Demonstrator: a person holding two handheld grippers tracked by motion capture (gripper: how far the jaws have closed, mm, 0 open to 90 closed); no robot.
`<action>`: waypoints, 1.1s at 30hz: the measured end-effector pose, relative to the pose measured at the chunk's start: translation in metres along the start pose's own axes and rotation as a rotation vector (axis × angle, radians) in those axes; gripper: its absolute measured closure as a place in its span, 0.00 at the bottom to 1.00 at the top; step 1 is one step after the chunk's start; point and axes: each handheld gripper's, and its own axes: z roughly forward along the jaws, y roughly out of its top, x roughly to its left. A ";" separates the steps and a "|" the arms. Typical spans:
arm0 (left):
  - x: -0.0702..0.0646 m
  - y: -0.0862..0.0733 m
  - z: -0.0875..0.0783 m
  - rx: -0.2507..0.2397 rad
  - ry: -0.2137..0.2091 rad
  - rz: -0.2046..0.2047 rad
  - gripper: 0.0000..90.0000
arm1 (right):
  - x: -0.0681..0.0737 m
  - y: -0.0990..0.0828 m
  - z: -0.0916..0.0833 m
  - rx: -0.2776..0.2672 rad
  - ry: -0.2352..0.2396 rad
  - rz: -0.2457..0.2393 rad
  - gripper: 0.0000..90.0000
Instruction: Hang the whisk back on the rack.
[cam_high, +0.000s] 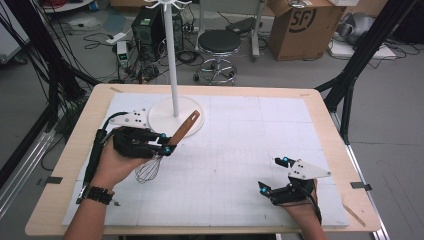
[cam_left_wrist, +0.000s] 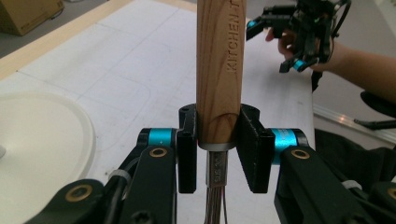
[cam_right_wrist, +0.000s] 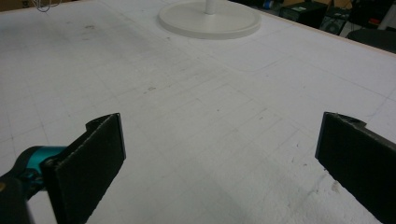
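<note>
A whisk (cam_high: 167, 146) with a wooden handle (cam_left_wrist: 219, 65) and a wire head (cam_high: 148, 171) is lifted above the white mat, tilted, handle toward the stand's base. My left gripper (cam_high: 167, 142) is shut on the handle's lower end, near the metal collar (cam_left_wrist: 217, 163); both pads press the wood. At the mat's near right my right gripper (cam_high: 273, 175) rests low, open, nothing between its fingers (cam_right_wrist: 91, 158). The left gripper view shows it far off at upper right as the right gripper (cam_left_wrist: 275, 39).
A white stand with a round base (cam_high: 161, 120) and thin pole (cam_high: 172, 55) sits at the mat's far left; the base (cam_right_wrist: 210, 21) shows far ahead. A white gridded mat (cam_high: 240, 150) covers the wooden table (cam_high: 330, 125). A stool, boxes and cables lie beyond.
</note>
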 end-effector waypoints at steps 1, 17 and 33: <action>0.002 0.000 -0.001 -0.009 -0.003 -0.004 0.79 | 0.000 0.000 0.000 -0.001 -0.002 0.003 0.00; 0.025 0.027 -0.020 -0.070 0.015 -0.015 0.79 | 0.002 0.000 0.002 0.018 0.012 -0.017 0.01; 0.052 0.068 -0.054 -0.121 0.085 -0.012 0.79 | 0.001 -0.001 0.001 0.009 0.018 -0.019 0.01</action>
